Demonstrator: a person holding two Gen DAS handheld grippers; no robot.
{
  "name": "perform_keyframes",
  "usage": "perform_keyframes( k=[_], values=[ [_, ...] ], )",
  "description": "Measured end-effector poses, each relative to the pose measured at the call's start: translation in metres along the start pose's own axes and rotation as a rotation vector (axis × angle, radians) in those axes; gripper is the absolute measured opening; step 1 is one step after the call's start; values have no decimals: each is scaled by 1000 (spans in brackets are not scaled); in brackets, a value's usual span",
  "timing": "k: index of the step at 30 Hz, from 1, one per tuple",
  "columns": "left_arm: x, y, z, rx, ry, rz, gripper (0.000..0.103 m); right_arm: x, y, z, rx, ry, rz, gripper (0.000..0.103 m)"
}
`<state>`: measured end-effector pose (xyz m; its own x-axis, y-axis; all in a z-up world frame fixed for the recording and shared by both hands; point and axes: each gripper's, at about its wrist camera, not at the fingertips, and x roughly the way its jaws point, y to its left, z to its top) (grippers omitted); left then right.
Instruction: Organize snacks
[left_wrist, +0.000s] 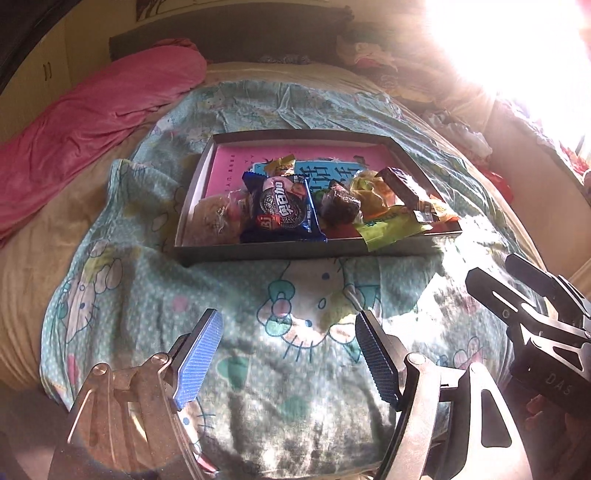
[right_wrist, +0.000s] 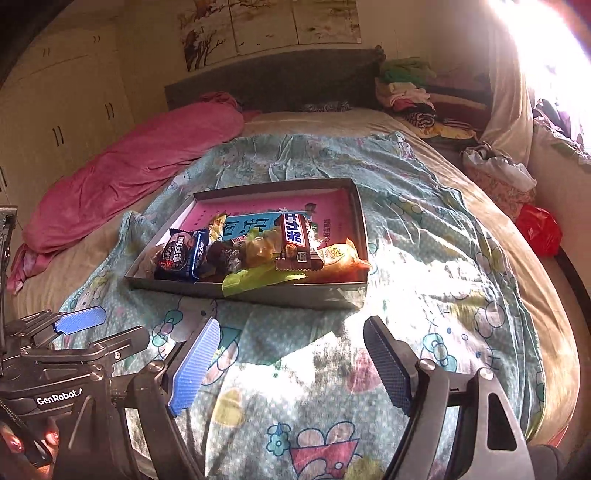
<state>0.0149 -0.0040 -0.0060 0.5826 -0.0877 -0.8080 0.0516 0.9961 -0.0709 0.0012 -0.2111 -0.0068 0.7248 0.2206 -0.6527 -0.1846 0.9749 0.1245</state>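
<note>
A shallow grey box (left_wrist: 280, 252) (right_wrist: 258, 293) with a pink lining sits on a teal cartoon-print blanket (left_wrist: 295, 291) on a bed. It holds several snacks: a blue Oreo pack (left_wrist: 282, 212) (right_wrist: 181, 256), a brown Snickers bar (left_wrist: 404, 192) (right_wrist: 295, 240), a dark wrapped cake (left_wrist: 340, 206), a green wrapper (left_wrist: 388, 229) (right_wrist: 258, 280) and an orange pack (right_wrist: 341, 256). My left gripper (left_wrist: 286, 354) is open and empty, hovering over the blanket short of the box. My right gripper (right_wrist: 291, 363) is open and empty, also short of the box.
A pink quilt (left_wrist: 92, 118) (right_wrist: 129, 173) lies along the bed's left side. A dark headboard (right_wrist: 273, 85) and piled clothes (right_wrist: 413, 96) are at the back. A red bag (right_wrist: 539, 229) lies right of the bed. Strong window glare fills the upper right.
</note>
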Motion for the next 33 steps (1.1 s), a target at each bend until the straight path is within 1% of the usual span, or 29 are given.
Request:
perform_keyframes(
  k=[2, 21, 33],
  values=[
    [-1, 1, 0, -8, 1, 4, 76, -3, -1, 0, 5, -11, 5, 90],
    [-7, 3, 1, -9, -10, -5, 76, -1, -2, -2, 22, 1, 29, 91],
    [-8, 4, 1, -10, -12, 16, 76, 1, -3, -3, 26, 7, 24, 91]
  ],
)
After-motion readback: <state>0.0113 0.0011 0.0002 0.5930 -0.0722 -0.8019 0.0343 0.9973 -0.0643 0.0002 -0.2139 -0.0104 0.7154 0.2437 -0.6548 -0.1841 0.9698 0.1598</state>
